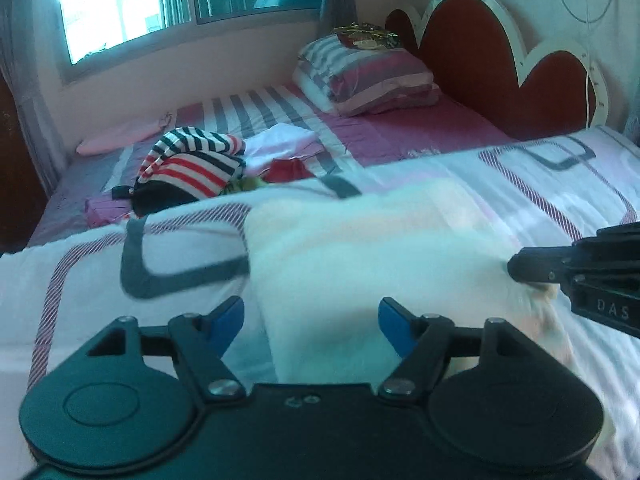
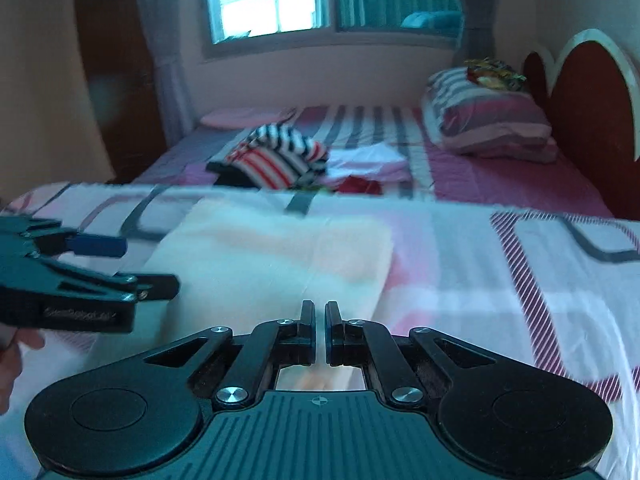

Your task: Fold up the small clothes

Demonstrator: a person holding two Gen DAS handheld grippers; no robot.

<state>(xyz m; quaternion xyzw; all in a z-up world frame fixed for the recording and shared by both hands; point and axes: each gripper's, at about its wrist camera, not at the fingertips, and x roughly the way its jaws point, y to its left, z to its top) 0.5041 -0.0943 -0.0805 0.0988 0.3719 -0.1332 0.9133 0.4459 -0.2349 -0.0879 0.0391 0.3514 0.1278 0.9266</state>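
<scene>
A pale cream folded garment (image 1: pixel 360 256) lies flat on the white patterned quilt (image 1: pixel 80 272); it also shows in the right wrist view (image 2: pixel 272 256). My left gripper (image 1: pixel 311 322) is open and empty, its blue pads (image 1: pixel 228 320) spread just above the garment's near edge. My right gripper (image 2: pixel 320 332) has its jaws nearly closed with a thin gap, and no cloth shows between them. In the left wrist view the right gripper (image 1: pixel 520 270) rests at the garment's right edge. In the right wrist view the left gripper (image 2: pixel 132 258) hovers at the garment's left side.
A heap of unfolded clothes, with a red, white and navy striped one (image 1: pixel 192 164) on top, lies farther back on the pink striped bed sheet (image 1: pixel 400 132). A striped pillow (image 1: pixel 368 76) sits by the red headboard (image 1: pixel 480 60). A window is beyond.
</scene>
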